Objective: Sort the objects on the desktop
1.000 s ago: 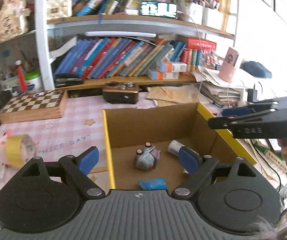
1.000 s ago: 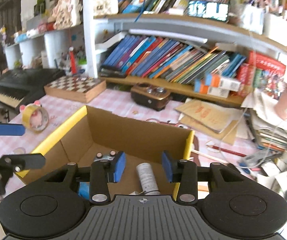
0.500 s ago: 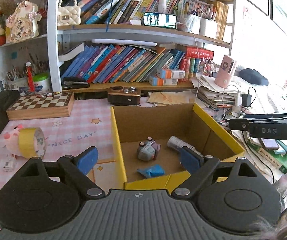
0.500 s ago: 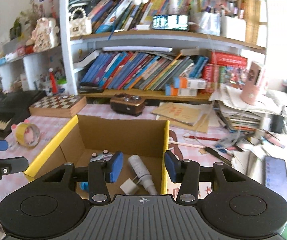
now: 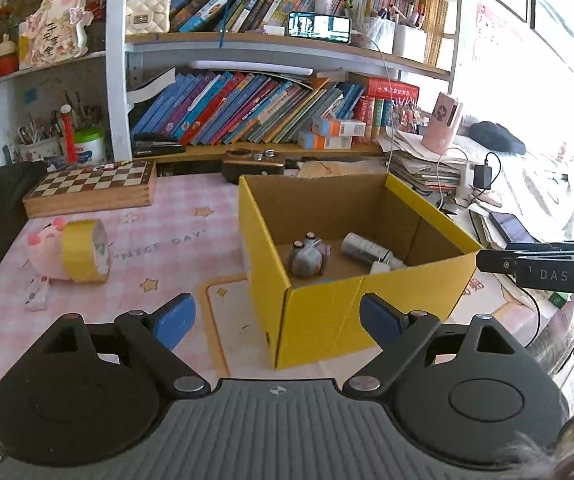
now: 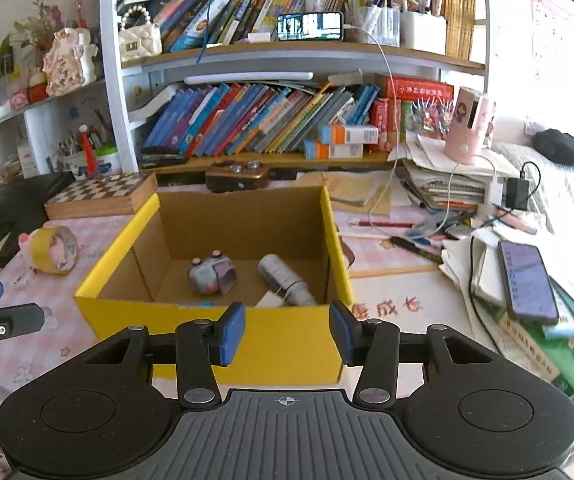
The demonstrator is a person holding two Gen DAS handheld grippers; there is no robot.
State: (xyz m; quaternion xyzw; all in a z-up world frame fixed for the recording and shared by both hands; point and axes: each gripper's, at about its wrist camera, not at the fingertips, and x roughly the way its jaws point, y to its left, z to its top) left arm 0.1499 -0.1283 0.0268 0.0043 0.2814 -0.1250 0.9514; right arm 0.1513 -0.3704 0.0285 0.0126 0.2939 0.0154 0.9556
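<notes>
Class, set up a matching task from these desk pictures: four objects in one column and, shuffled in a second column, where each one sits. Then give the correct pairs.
Things:
1. grey toy
2. yellow tape roll
3. chessboard box
4. dark phone

Places:
A. on the paper stack right of the box
B. inside the cardboard box
C. at the table's back edge, below the shelves
D. on the pink tablecloth, left of the box

Pairs: 1-B, 2-D, 3-C, 4-A

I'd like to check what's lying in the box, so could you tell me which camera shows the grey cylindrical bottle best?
The right wrist view: the grey bottle lies nearly whole above the cardboard box's front wall. In the left wrist view the box's near wall hides its lower end.
</notes>
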